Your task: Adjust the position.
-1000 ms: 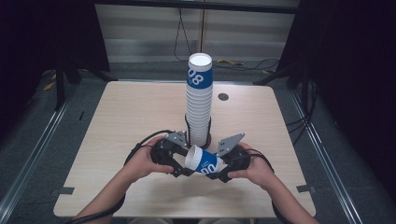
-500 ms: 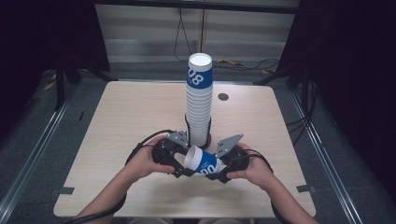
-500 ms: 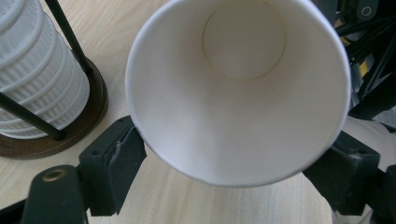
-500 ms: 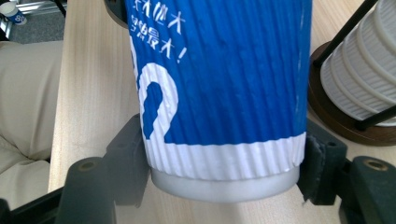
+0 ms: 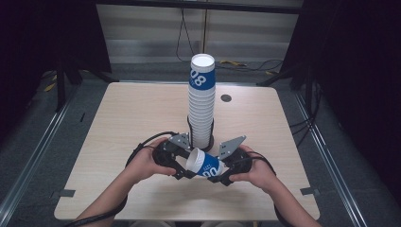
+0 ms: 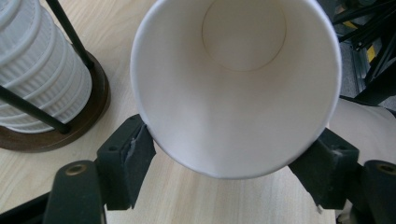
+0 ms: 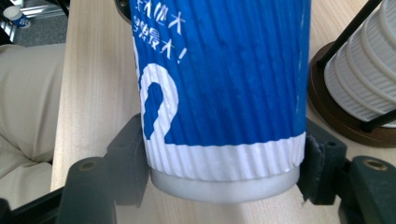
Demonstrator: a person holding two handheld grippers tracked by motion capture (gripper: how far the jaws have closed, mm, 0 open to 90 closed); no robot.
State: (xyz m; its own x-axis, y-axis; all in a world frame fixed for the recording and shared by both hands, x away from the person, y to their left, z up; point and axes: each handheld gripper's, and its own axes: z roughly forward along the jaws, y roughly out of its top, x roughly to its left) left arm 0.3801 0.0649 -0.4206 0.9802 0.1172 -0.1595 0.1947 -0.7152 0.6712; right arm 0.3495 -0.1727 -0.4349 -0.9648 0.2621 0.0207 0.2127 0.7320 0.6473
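Note:
A blue and white ribbed paper cup lies on its side, held between my two grippers just above the table near its front. My left gripper has just been closing, and its pads now press on both sides of the cup's open rim. My right gripper is shut on the cup's base end. A tall stack of the same cups, upside down, stands in a wire holder just behind the grippers.
The holder's dark round base sits close to both grippers. Bare wooden tabletop spreads to the left and right, with a small round hole at the back right. Dark floor and metal rails surround the table.
Both hands and the cup stay where they were, in front of the stack. No jaw movement can be made out in the high view.

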